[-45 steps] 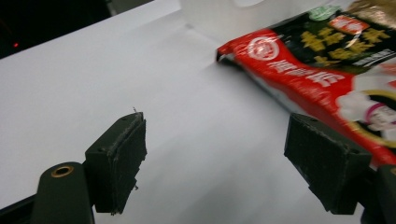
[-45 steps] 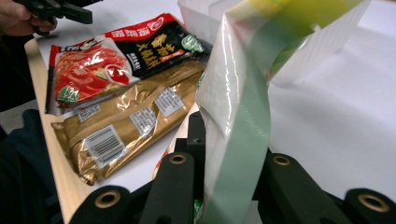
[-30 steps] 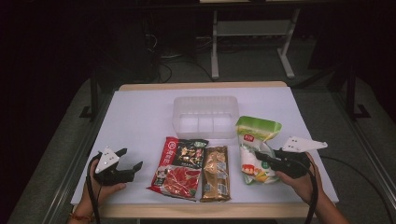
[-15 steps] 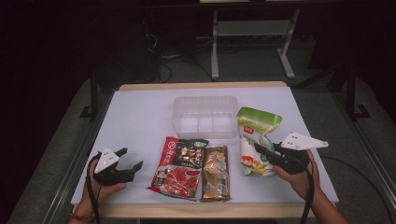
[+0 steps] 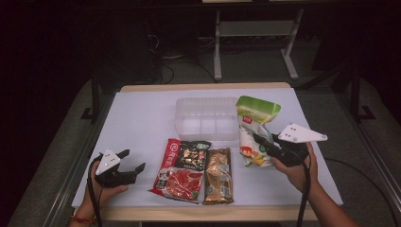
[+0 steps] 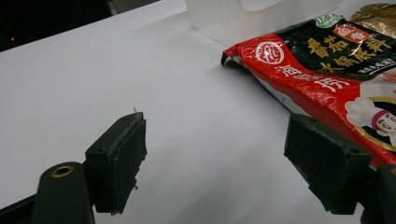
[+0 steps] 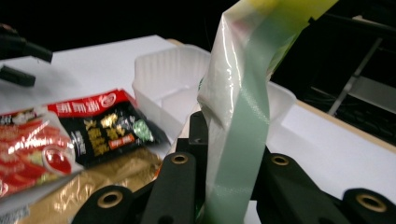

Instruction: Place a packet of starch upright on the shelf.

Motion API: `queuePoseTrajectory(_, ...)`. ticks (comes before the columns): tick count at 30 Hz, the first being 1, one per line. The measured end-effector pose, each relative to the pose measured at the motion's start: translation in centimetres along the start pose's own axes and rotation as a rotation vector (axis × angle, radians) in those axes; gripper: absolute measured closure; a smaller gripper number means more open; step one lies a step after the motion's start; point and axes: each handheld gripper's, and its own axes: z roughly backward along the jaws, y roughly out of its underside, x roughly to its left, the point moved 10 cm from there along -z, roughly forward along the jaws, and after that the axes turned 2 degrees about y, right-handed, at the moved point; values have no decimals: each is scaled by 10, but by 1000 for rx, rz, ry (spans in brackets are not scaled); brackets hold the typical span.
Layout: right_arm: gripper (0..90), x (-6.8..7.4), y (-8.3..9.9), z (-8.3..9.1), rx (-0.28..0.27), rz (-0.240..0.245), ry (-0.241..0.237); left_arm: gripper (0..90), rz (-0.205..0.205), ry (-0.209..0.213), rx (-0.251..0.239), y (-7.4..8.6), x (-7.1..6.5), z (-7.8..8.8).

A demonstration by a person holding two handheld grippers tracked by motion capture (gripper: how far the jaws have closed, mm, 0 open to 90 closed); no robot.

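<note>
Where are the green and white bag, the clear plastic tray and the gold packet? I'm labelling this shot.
green and white bag [image 5: 255, 118], high view, upper printed face.
clear plastic tray [image 5: 206, 137], high view, near wall.
gold packet [image 5: 219, 175], high view, middle of wrapper.

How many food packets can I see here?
3. A green and white packet is pinched in the right gripper beside the clear plastic box; a red and black packet and a gold packet lie side by side near the table's front edge.
</note>
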Motion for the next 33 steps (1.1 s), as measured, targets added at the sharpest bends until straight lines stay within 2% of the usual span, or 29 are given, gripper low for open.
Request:
queuePoseTrajectory(4, 802, 1, -13, -12, -23, -2, -2, 207, 5, 3, 2, 1, 0, 0)
queuePoseTrajectory(8, 802, 1, -20, -23, -39, -13, -2, 207, 4, 4, -3, 0, 0, 0)
queuePoseTrajectory(13, 803, -2, -26, -34, -38, -3, 15, 207, 2, 7, -1, 1, -1, 0)
queuePoseTrajectory(17, 804, -10, -35, -44, -61, -14, 37, 207, 3, 10, -4, 1, -1, 0)
queuePoseTrajectory(33, 805, -36, -51, -77, -64, -34, 105, 207, 2, 31, 0, 2, -5, -1)
